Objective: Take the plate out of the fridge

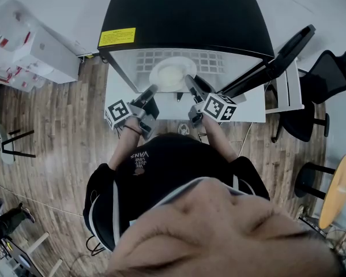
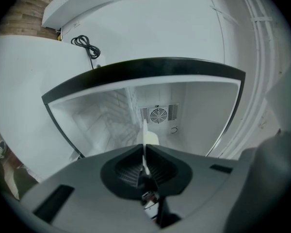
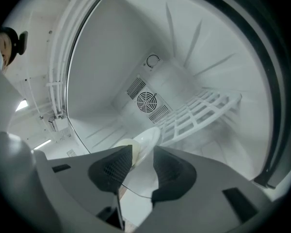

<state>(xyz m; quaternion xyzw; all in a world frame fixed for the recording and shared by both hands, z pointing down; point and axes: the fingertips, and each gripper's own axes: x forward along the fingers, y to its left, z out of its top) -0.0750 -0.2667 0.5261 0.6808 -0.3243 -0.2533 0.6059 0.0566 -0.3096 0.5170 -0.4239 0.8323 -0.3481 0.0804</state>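
Note:
The white plate [image 1: 172, 74] with something pale on it lies in the open mini fridge [image 1: 179, 16], near its front. My left gripper [image 1: 151, 89] is at the plate's left rim. In the left gripper view the plate [image 2: 145, 130] shows edge-on as a thin white line, and the left gripper [image 2: 144, 147] is shut on it. My right gripper [image 1: 189, 79] is at the right rim. In the right gripper view the plate [image 3: 148, 137] passes between the jaws of the right gripper [image 3: 142, 152], which stand apart with a gap at the right pad [image 3: 169, 166].
The fridge door [image 1: 277, 56] hangs open to the right. A white wire shelf [image 3: 199, 110] and a fan grille [image 3: 146, 101] sit deeper inside. Black chairs [image 1: 328, 74] stand at the right, white boxes [image 1: 40, 51] at the left, and a round wooden table [image 1: 337, 189] at the lower right.

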